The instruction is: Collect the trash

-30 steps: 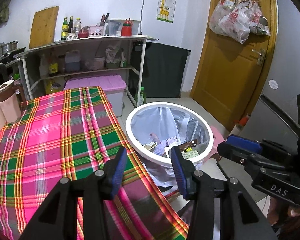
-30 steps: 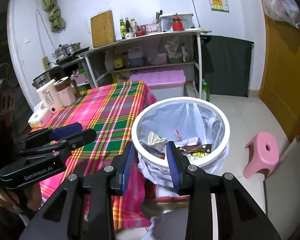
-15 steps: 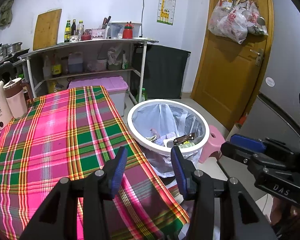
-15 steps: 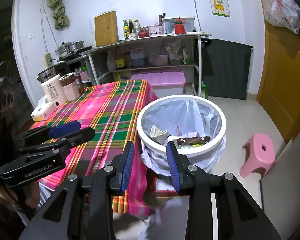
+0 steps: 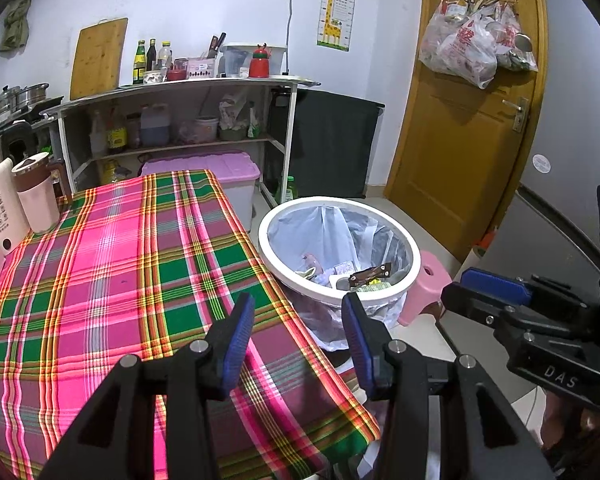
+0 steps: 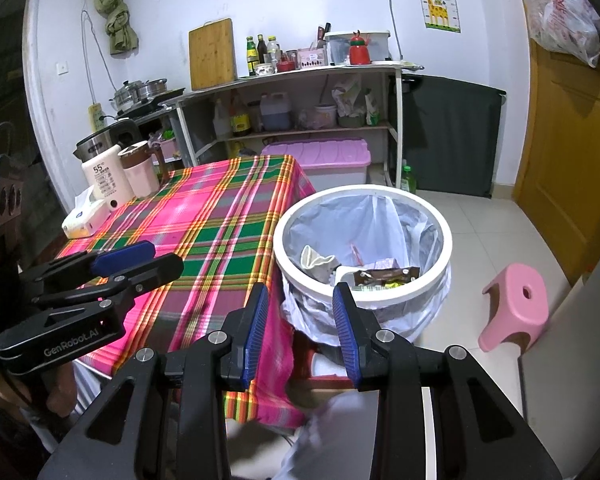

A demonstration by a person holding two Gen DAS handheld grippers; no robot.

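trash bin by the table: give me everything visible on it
The trash bin is round, with a thick white rim that looks like plastic, lined with a translucent pale bag whose slack bunches out below the rim. It stands upright on the tiled floor, close beside the corner of the plaid tablecloth; contact cannot be judged. Inside lie a brown wrapper, a crumpled pale scrap and other litter. A pink stool stands apart on its other side. Neither gripper touches it.

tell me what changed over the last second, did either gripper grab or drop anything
Both views have drawn back: the white bin looks smaller and farther from the left gripper and the right gripper, and more of the plaid tablecloth shows. Nothing was grabbed or dropped; both sets of jaws stay open and empty. The trash in the bin, the pink stool and the items at the table's far end are unmoved.
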